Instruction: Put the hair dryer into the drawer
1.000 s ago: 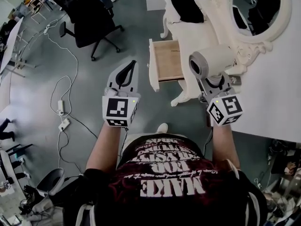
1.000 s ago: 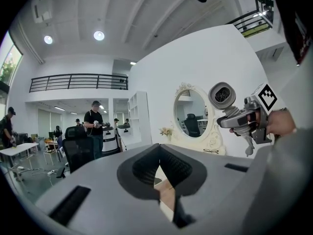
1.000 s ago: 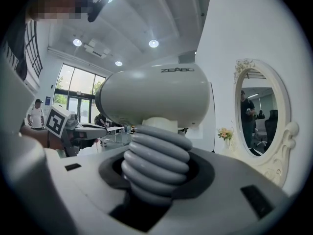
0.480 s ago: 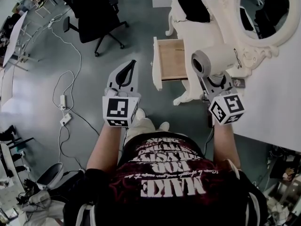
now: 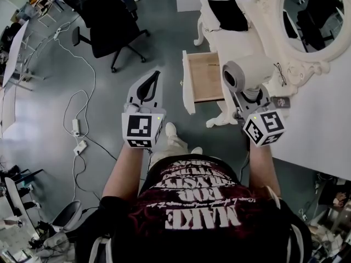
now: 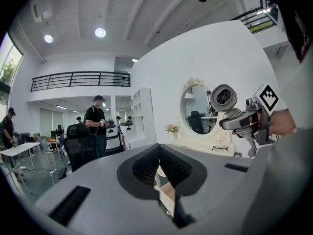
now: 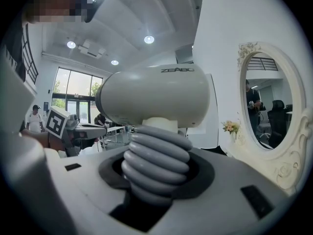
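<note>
**Collision and Slip Hazards on Approach**

Hazard 1: rotation in the grip. The right hand-held gripper (image 5: 245,95) is clamped on the ribbed handle (image 7: 156,165) only, and the heavy barrel of the dryer (image 5: 247,73) stands beyond the jaw tips. A knock or a quick tilt could probably pivot the dryer between the pads or pull it loose.

Hazard 2: collision. The drawer (image 5: 205,76) is pulled out of the desk (image 5: 211,34) and looks shallow. The barrel lies crosswise to the jaws, so a level entry is likely to strike the drawer front or the desk edge. Turn the dryer to lie flat before lowering.

Hazard 3: side contact. Glasses (image 5: 279,73) lie on the desk near the right hand-held gripper, and a wide swing could sweep them.

Position. The dryer is held in the air, not yet in the drawer. In the head view it shows just to the right of the open drawer, over the desk edge. Its barrel sits directly above the jaws in the right gripper view.

The left hand-held gripper (image 5: 147,86) is closed and empty. It is well apart from the dryer, to the left of the drawer.
</note>
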